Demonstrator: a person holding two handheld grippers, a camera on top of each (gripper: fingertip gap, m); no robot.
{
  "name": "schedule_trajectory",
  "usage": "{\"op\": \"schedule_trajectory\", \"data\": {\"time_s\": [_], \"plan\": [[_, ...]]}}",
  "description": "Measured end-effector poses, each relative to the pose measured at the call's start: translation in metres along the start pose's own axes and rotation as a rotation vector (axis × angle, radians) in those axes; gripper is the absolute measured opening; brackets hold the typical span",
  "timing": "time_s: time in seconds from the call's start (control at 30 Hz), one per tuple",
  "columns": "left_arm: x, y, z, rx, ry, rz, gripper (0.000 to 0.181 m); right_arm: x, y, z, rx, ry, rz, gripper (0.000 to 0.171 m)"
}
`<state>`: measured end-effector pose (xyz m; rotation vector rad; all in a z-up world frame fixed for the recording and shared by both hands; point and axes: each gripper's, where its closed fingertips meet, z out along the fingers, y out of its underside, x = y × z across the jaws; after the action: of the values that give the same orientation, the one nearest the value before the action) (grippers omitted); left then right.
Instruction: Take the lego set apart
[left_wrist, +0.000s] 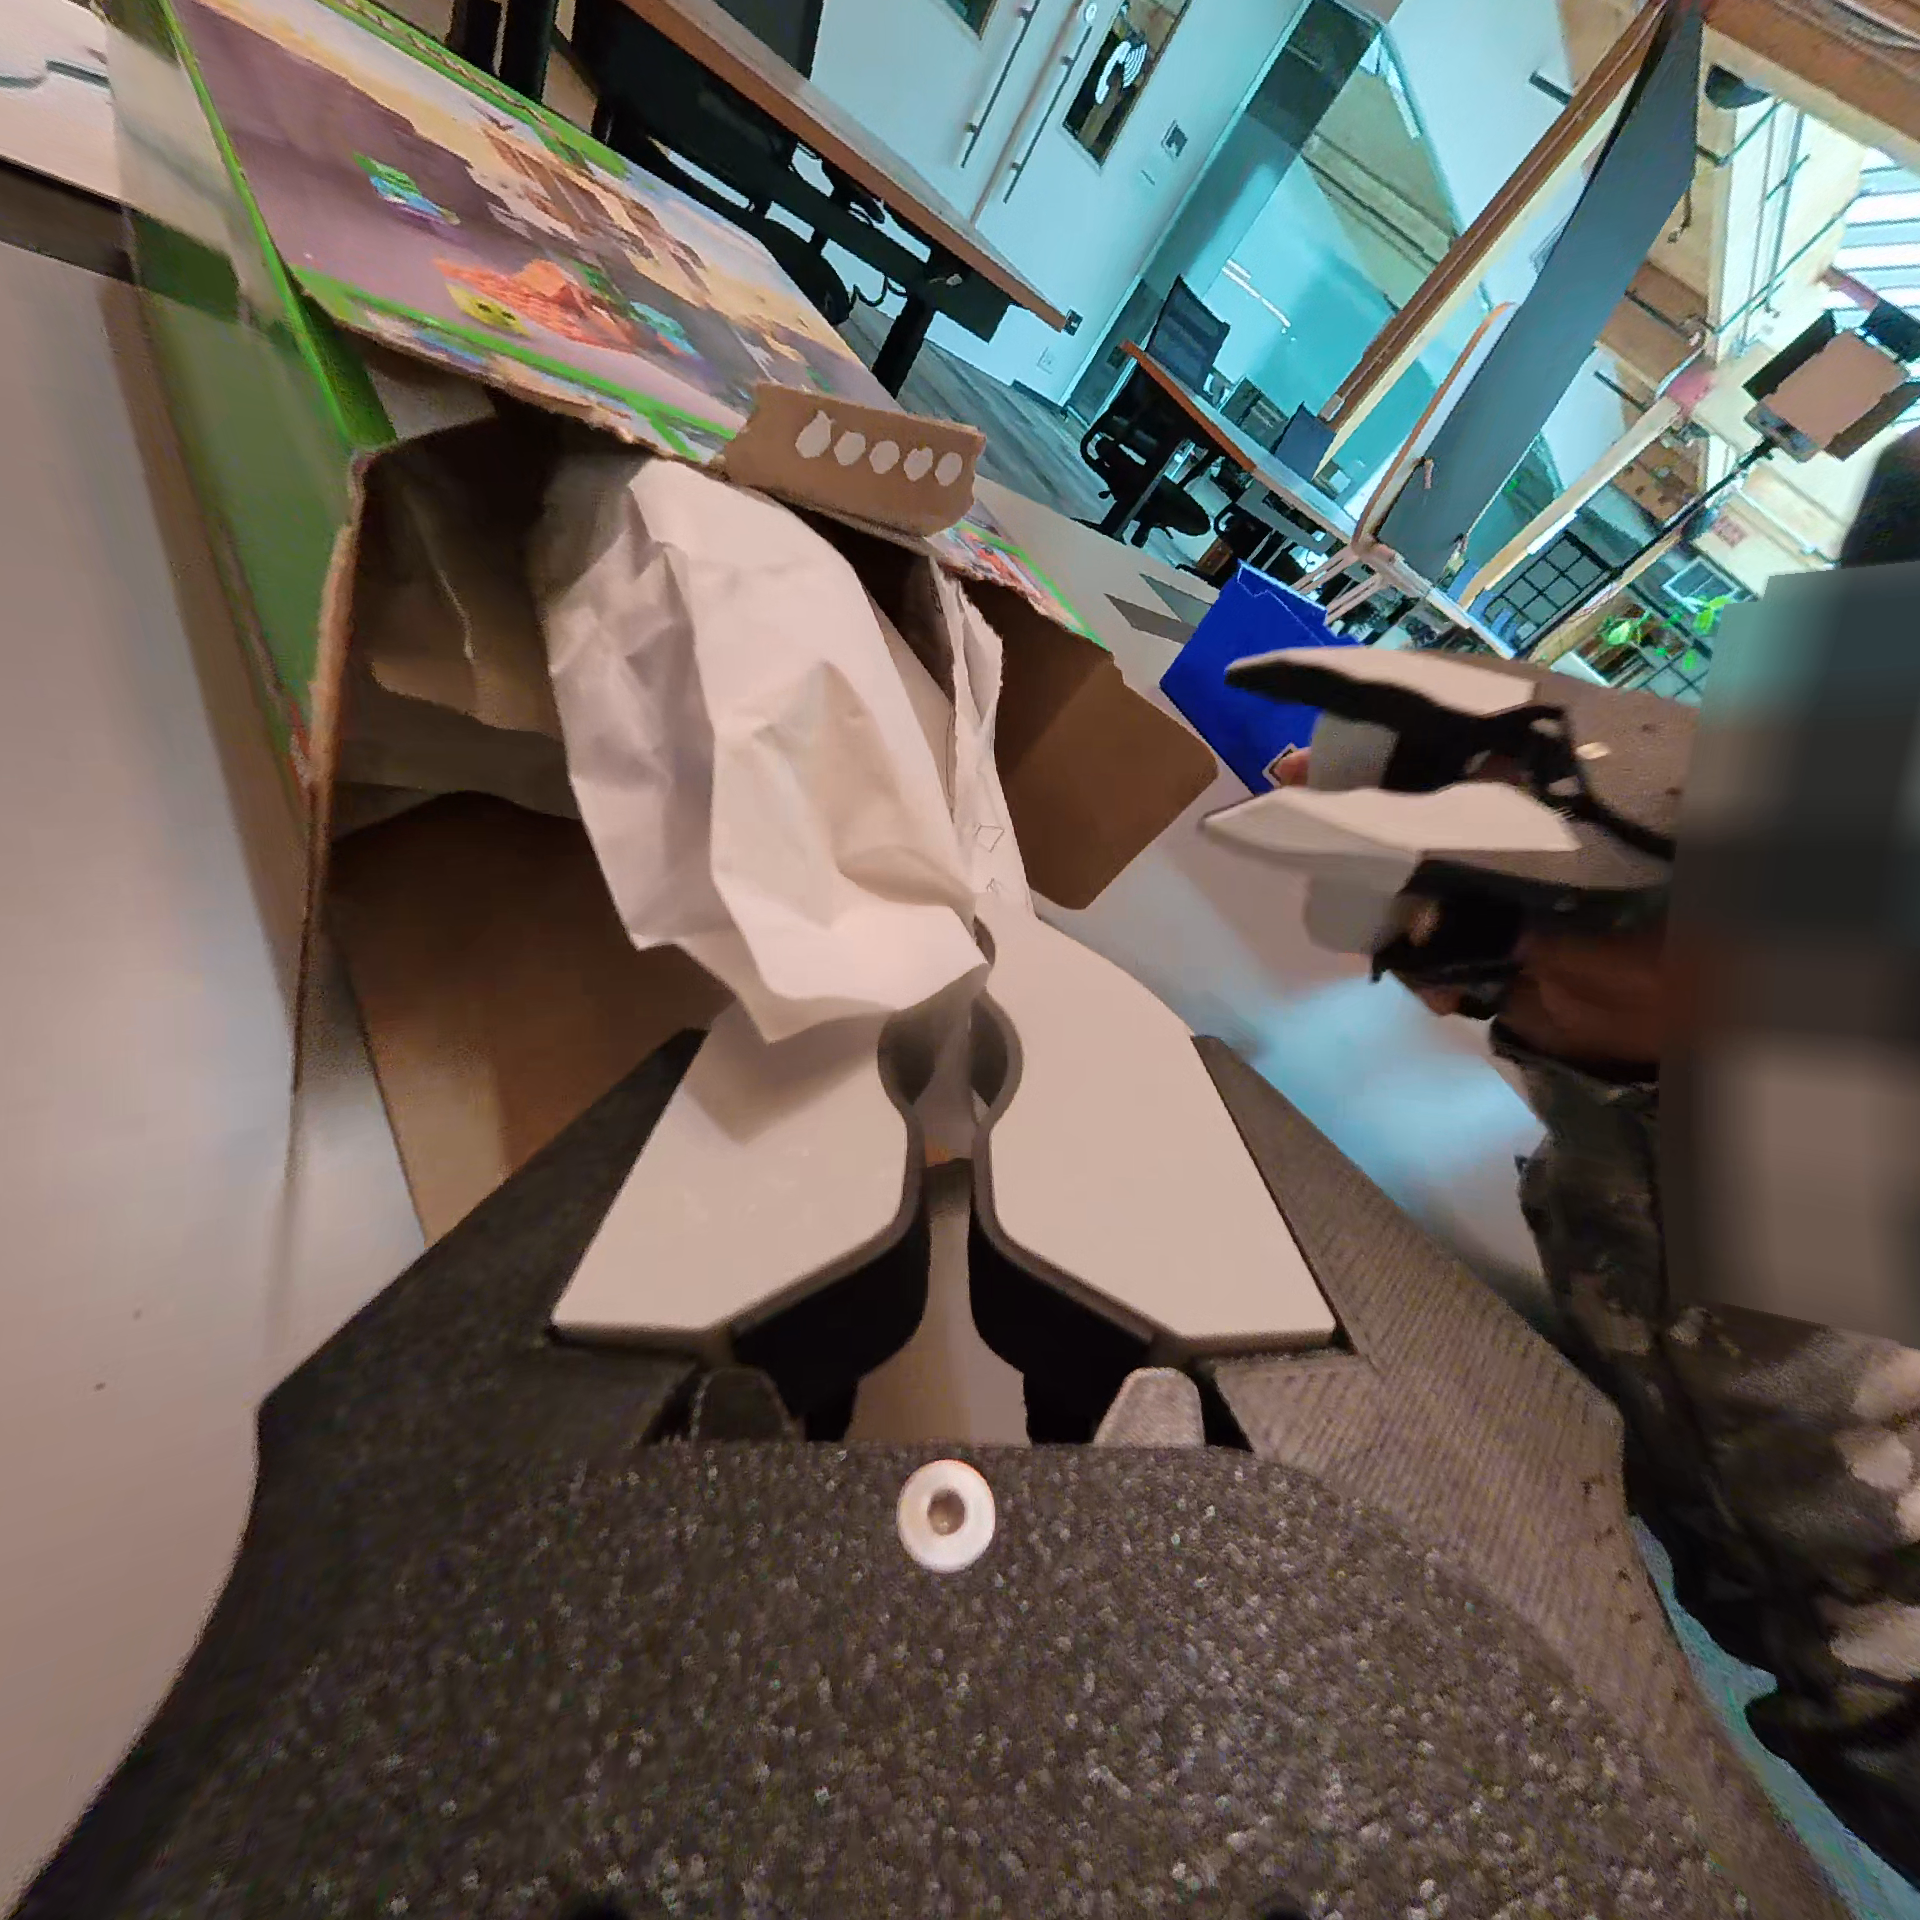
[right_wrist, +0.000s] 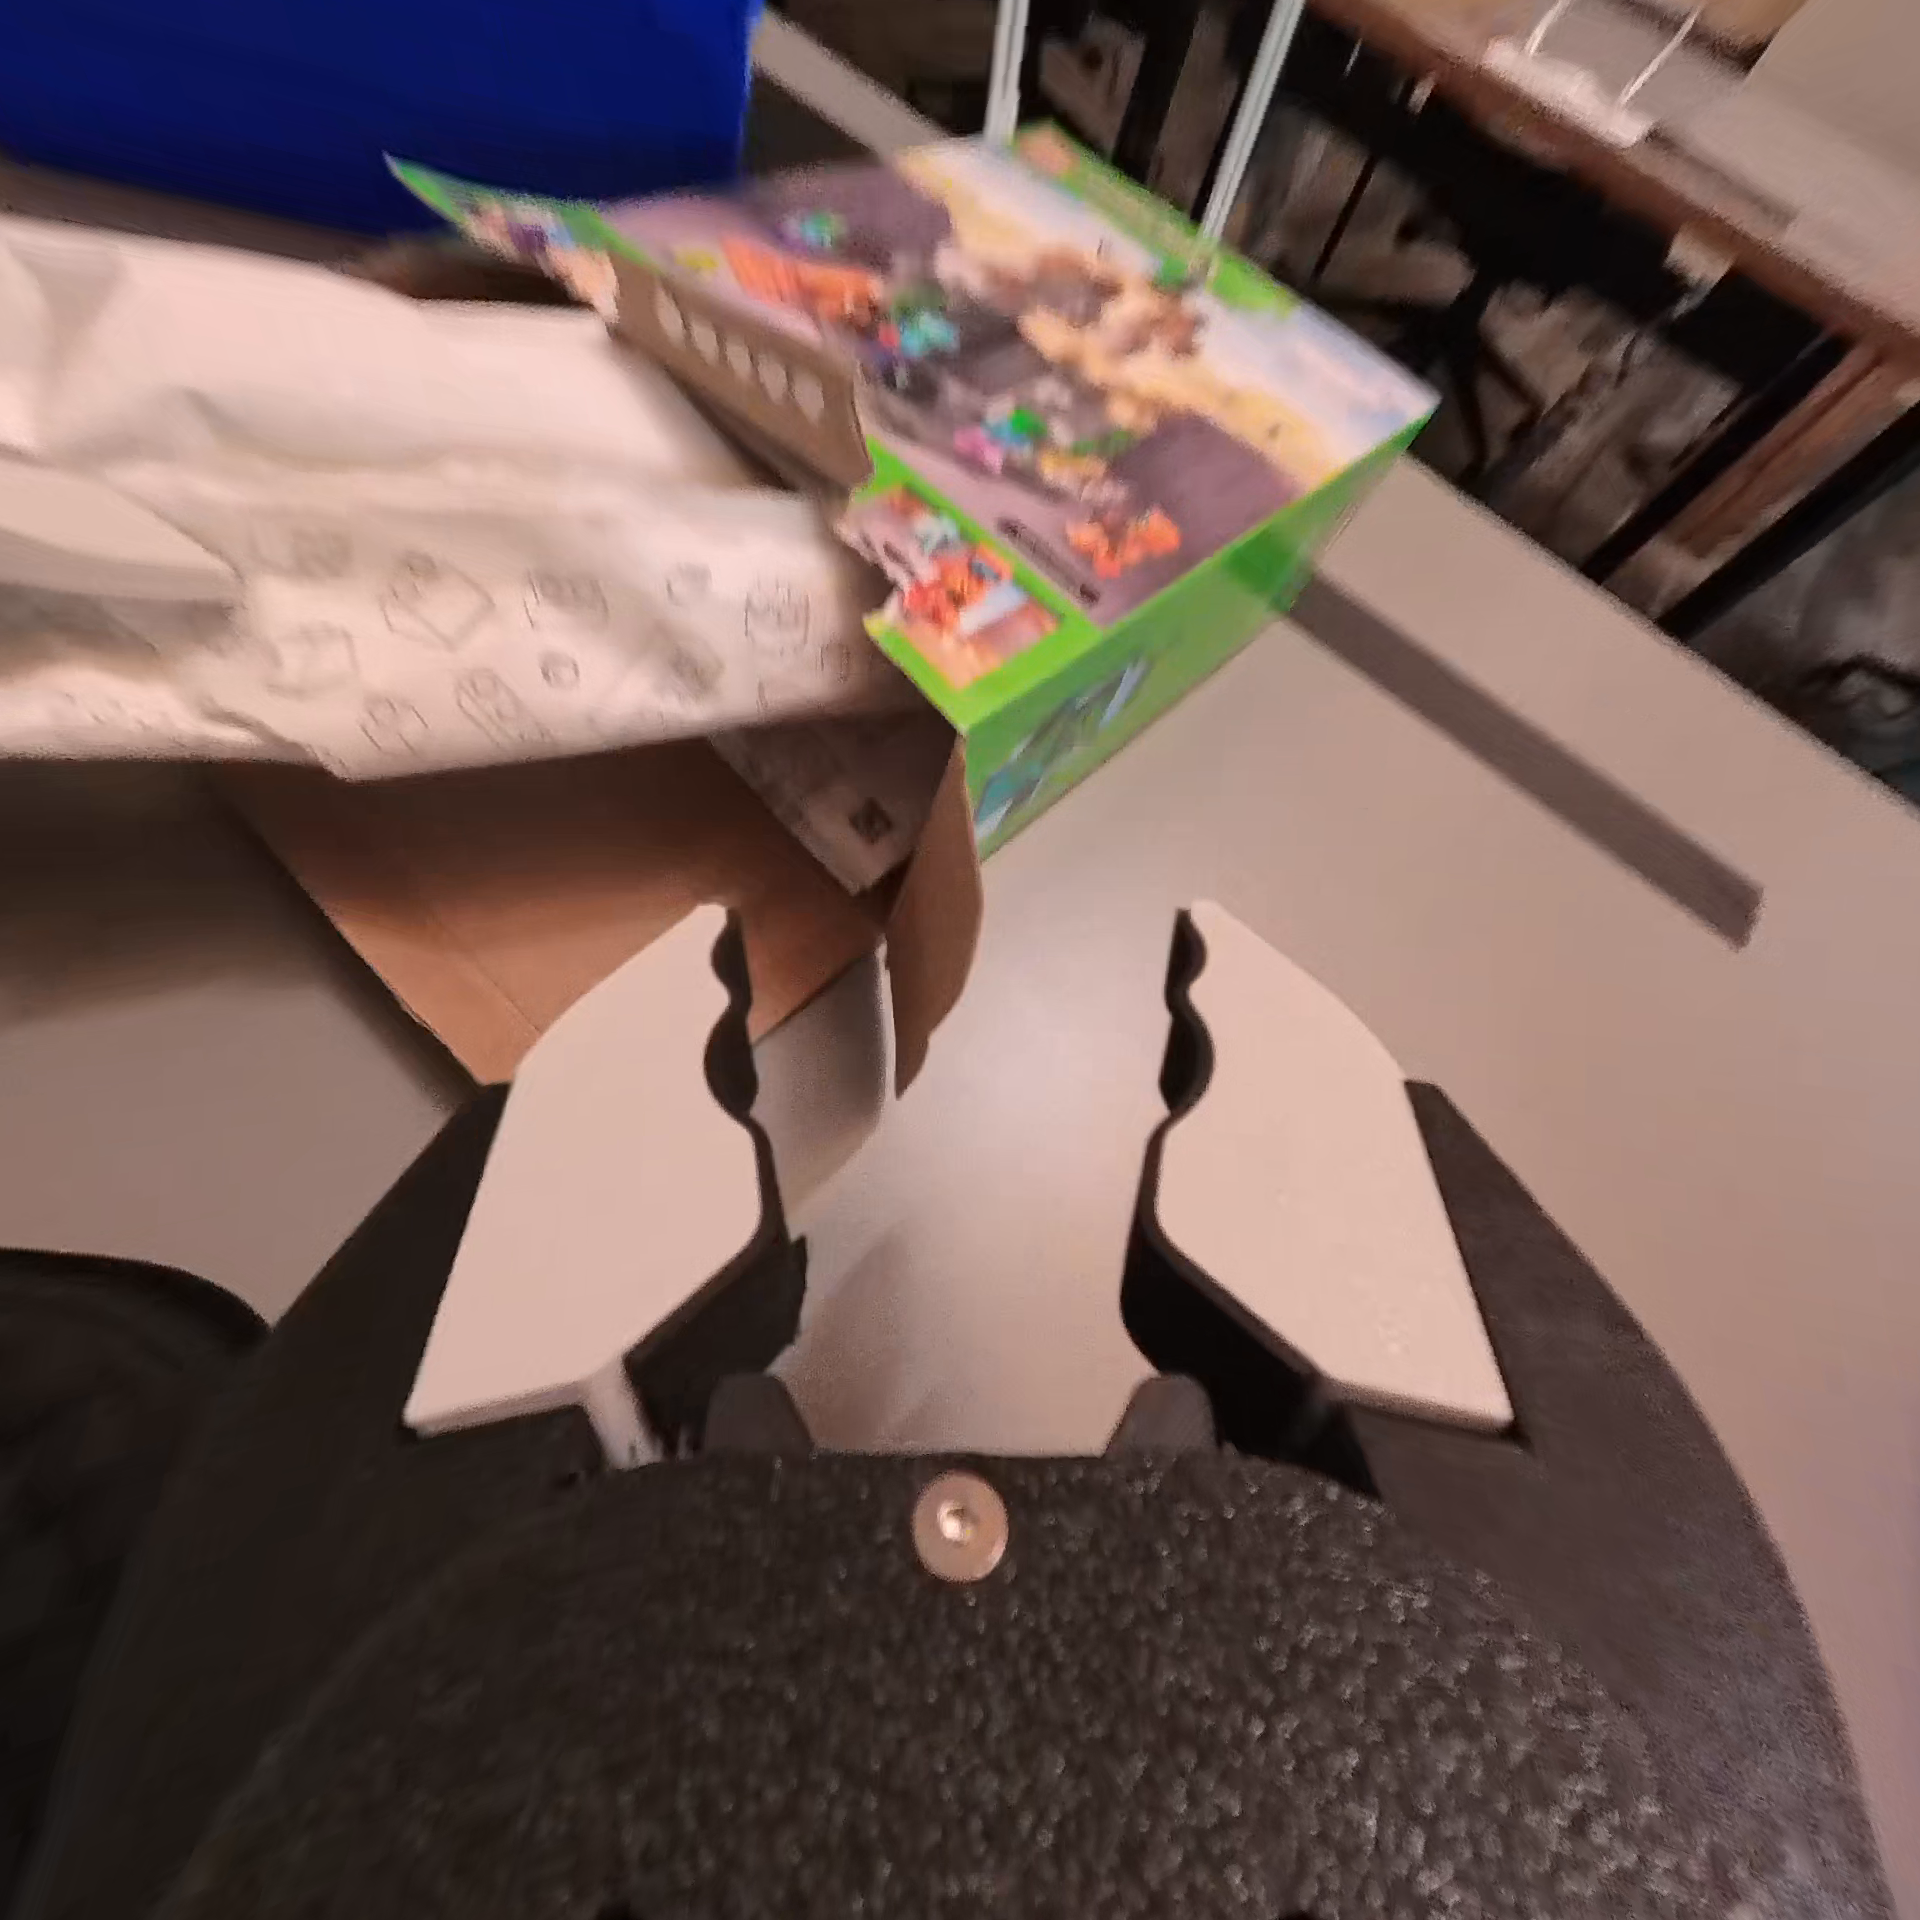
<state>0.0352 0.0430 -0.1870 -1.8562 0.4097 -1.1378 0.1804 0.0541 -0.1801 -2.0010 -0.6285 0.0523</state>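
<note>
**Paper bag half out of the box, left gripper pinching its corner**

At the centre of the left wrist view, the left gripper (left_wrist: 951, 1023) has its fingers pressed together on the lower corner of a crumpled white paper bag (left_wrist: 769, 748). The bag's long axis runs up and away from the gripper into the open end of the green lego box (left_wrist: 436, 239), which lies on its side on the grey desk (left_wrist: 125, 831). So the left gripper is the nearer one, and a pull back along that line looks like what frees the bag. Brown box flaps (left_wrist: 1101, 769) flank the mouth and could snag it. Right gripper (right_wrist: 956, 1029) is spread wide and empty, low in its frame, just short of one flap (right_wrist: 935, 935); a blue box (left_wrist: 1236, 686) sits beyond
</note>
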Motion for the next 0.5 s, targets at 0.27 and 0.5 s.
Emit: {"op": "schedule_trajectory", "data": {"time_s": [0.27,0.5], "plan": [[-0.001,-0.007,0.027,-0.008,-0.007,-0.071,0.002,-0.05,0.014,0.052,-0.036,-0.273,-0.051,0.001],[-0.019,-0.012,0.058,-0.098,-0.011,-0.12,0.0,-0.094,-0.004,0.045,0.067,-0.461,-0.102,0.001]]}}
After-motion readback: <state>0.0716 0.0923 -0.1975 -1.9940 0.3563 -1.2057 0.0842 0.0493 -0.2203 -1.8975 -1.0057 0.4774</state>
